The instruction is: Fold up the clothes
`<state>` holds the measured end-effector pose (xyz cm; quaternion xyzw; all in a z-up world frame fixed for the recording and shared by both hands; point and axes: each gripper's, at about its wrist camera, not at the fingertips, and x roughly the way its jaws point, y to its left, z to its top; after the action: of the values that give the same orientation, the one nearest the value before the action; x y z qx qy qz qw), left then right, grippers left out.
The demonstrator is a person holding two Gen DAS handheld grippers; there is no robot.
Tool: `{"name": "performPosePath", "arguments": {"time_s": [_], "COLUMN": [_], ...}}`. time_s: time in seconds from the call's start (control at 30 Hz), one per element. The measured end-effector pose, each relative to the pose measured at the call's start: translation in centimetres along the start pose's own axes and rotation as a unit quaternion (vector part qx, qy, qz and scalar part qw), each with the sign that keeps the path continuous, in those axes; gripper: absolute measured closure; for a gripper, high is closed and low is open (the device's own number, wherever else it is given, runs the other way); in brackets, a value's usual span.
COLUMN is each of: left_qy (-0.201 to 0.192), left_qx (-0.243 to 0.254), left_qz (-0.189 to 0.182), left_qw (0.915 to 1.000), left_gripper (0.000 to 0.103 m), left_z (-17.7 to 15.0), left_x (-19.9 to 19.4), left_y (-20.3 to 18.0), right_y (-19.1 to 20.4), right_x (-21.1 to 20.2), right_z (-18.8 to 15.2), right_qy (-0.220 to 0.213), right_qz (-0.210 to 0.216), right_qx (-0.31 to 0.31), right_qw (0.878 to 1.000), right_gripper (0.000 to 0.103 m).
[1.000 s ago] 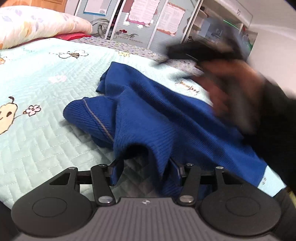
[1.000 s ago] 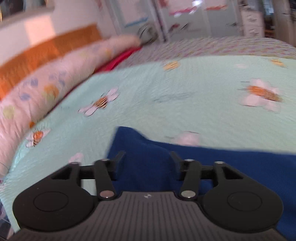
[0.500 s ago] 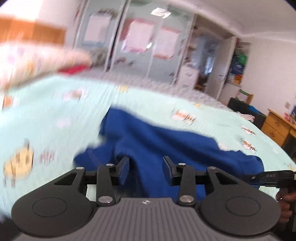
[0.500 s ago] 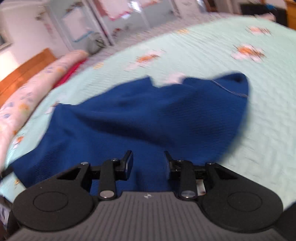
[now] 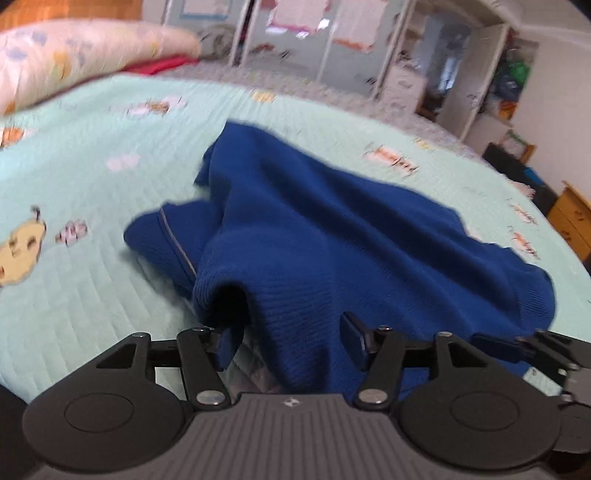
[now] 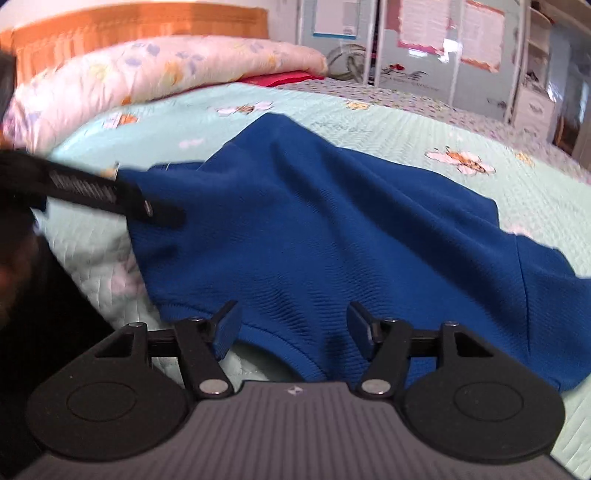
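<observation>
A dark blue knit garment (image 5: 369, 236) lies rumpled on a mint quilted bedspread (image 5: 92, 280). My left gripper (image 5: 291, 336) is at its near left edge with a raised fold between its fingers. The jaws are opening and the pads stand off the cloth. My right gripper (image 6: 293, 326) is at the near hem (image 6: 280, 343), which curves between its fingers. Its jaws are opening too, with no pad pressing. One finger of the left gripper (image 6: 110, 192) lies over the garment's left edge in the right wrist view. The right gripper's fingertips (image 5: 495, 345) show at the garment's near right.
A floral pillow (image 6: 147, 77) and a red cloth (image 6: 280, 78) lie at the head of the bed by an orange wooden headboard (image 6: 140, 26). Wardrobe doors with posters (image 5: 332, 33), shelves and a wooden drawer unit (image 5: 572, 218) stand beyond the far side.
Both pairs of jaws narrowed half a second ago and now stand wider. The right gripper swung from the garment's far corner to its near hem. The left gripper stayed at the near left fold.
</observation>
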<state>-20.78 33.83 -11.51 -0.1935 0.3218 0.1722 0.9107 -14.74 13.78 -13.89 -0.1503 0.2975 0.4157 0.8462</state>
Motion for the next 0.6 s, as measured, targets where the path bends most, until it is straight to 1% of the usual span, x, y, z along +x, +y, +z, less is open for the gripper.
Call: {"name": "performPosePath", "arguments": {"time_s": [0.03, 0.07, 0.1, 0.13, 0.23, 0.27, 0.37, 0.43, 0.47, 0.5, 0.53, 0.57, 0.6], "left_qy": [-0.006, -0.013, -0.019, -0.031, -0.08, -0.09, -0.073, -0.035, -0.023, -0.01, -0.009, -0.004, 0.002], "left_qx": [-0.004, -0.008, -0.011, -0.016, -0.049, -0.065, -0.1, -0.116, -0.103, -0.091, -0.077, -0.064, -0.052], "left_qz": [-0.002, -0.005, -0.007, -0.012, 0.012, 0.024, 0.045, 0.056, 0.053, 0.051, 0.045, 0.035, 0.021], "left_qw": [1.0, 0.9999, 0.9997, 0.9993, 0.9955, 0.9936, 0.9913, 0.9911, 0.9929, 0.9945, 0.996, 0.9973, 0.9984], "left_gripper": [0.057, 0.092, 0.096, 0.096, 0.096, 0.096, 0.095, 0.091, 0.082, 0.077, 0.068, 0.063, 0.063], "left_z": [-0.1, -0.1, -0.2, -0.1, -0.1, -0.2, -1.0, -1.8, -2.1, -2.3, -2.4, -2.4, -2.3], "left_x": [-0.3, -0.6, -0.9, -1.7, -5.4, -6.6, -7.9, -7.3, -7.1, -6.9, -7.0, -7.2, -7.5], "left_y": [0.2, 0.4, 0.5, 1.3, 4.8, 6.2, 9.6, 10.5, 10.1, 9.8, 9.4, 9.0, 8.4], "right_y": [-0.3, -0.6, -0.9, -1.1, -1.7, -1.9, -2.2, -2.4, -2.4, -2.4, -2.4, -2.5, -2.7], "right_x": [0.0, 0.0, -0.1, -0.4, -1.5, -1.7, -1.7, -1.7, -1.6, -1.4, -1.3, -1.2, -1.0], "right_z": [0.1, 0.3, 0.3, 0.1, -0.5, -0.5, -0.3, 0.0, 0.1, 0.3, 0.4, 0.5, 0.3], "right_qy": [-0.001, -0.001, -0.003, -0.008, -0.023, -0.031, -0.049, -0.054, -0.052, -0.05, -0.048, -0.046, -0.04], "right_qz": [-0.005, -0.01, -0.014, -0.015, -0.018, -0.016, -0.006, 0.002, -0.002, -0.006, -0.01, -0.014, -0.019], "right_qx": [0.008, 0.017, 0.025, 0.034, 0.06, 0.066, 0.082, 0.09, 0.089, 0.088, 0.087, 0.085, 0.083], "right_qw": [1.0, 1.0, 1.0, 0.999, 0.998, 0.997, 0.995, 0.994, 0.995, 0.995, 0.995, 0.995, 0.996], "right_gripper": [0.039, 0.039, 0.039, 0.039, 0.039, 0.039, 0.039, 0.039, 0.039, 0.039, 0.039, 0.038, 0.036]}}
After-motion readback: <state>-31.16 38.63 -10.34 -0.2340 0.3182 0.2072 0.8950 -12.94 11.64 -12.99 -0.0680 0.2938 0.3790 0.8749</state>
